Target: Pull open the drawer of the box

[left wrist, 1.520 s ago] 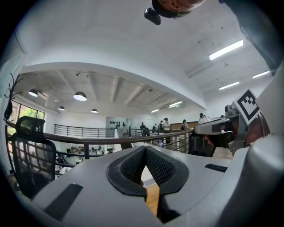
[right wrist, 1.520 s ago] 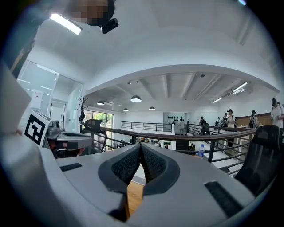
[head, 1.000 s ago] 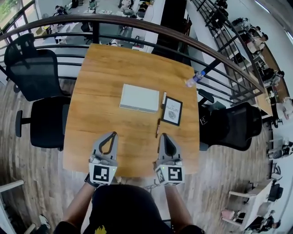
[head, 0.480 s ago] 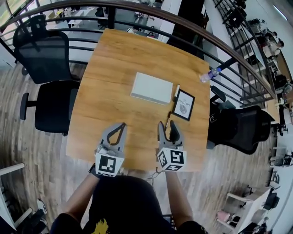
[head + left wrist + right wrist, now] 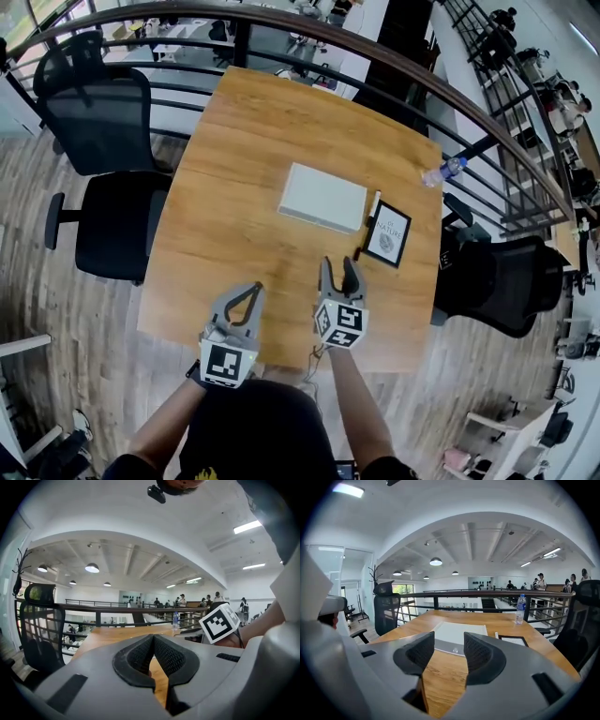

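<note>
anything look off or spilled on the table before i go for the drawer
Nothing stands out. The white box lies flat on the table, the framed picture lies flat beside it, and the water bottle stands upright near the far right edge. No spill shows.

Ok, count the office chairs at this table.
3: a mesh-backed chair at the far left, a padded chair nearer on that side, a black chair on the right. Others may be hidden.

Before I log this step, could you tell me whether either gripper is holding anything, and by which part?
Nothing is held. The left gripper is shut, empty; the right gripper is opening, nothing between its jaws, short of the box.
</note>
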A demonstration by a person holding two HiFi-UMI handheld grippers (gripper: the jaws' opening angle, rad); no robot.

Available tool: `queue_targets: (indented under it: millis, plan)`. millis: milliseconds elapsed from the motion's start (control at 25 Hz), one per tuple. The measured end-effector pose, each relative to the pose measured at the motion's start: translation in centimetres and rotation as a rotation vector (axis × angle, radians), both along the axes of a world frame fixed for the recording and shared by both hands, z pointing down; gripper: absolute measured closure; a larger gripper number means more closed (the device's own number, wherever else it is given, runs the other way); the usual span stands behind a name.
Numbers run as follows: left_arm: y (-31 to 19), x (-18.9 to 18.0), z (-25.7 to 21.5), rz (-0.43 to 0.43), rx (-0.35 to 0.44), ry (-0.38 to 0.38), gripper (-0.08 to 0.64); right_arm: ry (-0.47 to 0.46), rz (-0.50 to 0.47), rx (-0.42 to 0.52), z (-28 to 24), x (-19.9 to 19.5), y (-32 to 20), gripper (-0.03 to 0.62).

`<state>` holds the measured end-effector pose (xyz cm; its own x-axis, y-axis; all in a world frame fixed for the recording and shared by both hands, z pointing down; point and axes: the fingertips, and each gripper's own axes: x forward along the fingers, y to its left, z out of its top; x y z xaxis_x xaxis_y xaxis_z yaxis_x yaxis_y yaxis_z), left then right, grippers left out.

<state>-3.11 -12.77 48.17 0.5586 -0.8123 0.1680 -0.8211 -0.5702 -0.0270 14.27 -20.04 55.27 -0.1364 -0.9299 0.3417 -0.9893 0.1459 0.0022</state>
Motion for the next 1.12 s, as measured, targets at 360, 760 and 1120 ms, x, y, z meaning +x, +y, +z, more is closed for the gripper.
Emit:
queue_targets:
  millis: [360,760,1120]
  plan:
    - [-0.8,-0.5,1.3,0.000,-0.020,-0.004,0.543,-0.010,0.054,-0.053,5.6,-0.2,-5.4,0.402]
    - [-0.8,0.4,2.8,0.026,-0.053,0.000,0.543,0.021,0.120,-0.202,13.3,0.2,-8.5,0.422]
    - [-0.1,0.9,5.3,0.035,-0.123,-0.006,0.543,0.062,0.112,-0.245,16.2,0.6,-11.6,0.453]
